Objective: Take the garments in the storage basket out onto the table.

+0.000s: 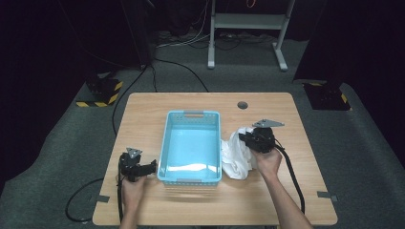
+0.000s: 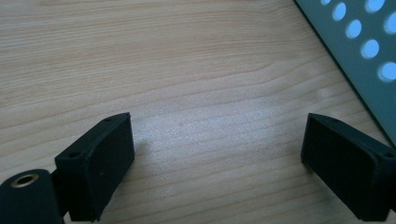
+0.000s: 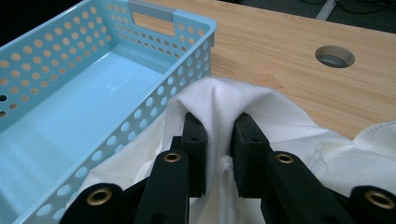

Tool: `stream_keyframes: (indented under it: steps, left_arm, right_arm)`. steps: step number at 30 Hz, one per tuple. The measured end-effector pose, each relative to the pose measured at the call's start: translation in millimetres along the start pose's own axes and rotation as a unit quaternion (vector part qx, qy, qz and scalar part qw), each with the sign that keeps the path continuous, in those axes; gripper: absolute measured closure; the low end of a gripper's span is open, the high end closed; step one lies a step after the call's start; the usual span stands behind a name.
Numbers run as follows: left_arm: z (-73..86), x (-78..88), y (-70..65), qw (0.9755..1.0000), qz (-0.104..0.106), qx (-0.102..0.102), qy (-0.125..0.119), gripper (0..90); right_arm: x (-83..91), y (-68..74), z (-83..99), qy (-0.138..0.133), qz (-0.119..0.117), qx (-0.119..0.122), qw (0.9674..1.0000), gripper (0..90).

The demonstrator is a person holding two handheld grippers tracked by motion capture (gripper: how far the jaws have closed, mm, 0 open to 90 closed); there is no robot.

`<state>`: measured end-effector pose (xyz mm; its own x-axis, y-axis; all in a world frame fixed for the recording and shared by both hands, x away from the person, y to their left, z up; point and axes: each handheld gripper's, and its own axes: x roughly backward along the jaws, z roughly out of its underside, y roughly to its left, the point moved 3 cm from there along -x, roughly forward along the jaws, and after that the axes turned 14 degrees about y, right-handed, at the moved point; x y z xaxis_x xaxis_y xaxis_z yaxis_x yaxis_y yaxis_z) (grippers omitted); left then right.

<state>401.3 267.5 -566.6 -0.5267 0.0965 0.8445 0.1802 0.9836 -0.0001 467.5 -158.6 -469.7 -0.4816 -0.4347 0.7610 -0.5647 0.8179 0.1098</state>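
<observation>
Your left gripper (image 1: 154,165) sits on the table (image 1: 267,200), jaws spread wide on nothing, beside the blue basket (image 1: 165,143). Your right gripper (image 3: 218,140) pinches a fold of the white cloth (image 1: 235,153), heaped against the basket's right wall.

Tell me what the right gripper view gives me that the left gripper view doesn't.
Right gripper view: the right gripper with its jaws pinched on a fold of the white cloth, the light blue basket's open inside and grey handle, and the round hole in the table top. Left gripper view: the left gripper, jaws wide apart with bare wood between them. Both: the wooden table and the basket's perforated wall.
</observation>
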Motion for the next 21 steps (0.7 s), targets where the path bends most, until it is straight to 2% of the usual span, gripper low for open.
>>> stream_keyframes:
  steps: [7,21]
  left_arm:
    - [0.0,0.0,0.0,1.0000,0.000,0.000,0.000,9.7]
    - [0.0,0.0,0.0,1.0000,0.000,0.000,0.000,9.7]
  right_arm:
    - [-11.5,-2.4,6.9,0.004,-0.009,-0.018,0.9998,75.3]
    - [-29.3,6.7,7.9,0.023,-0.005,-0.011,0.9997,74.0]
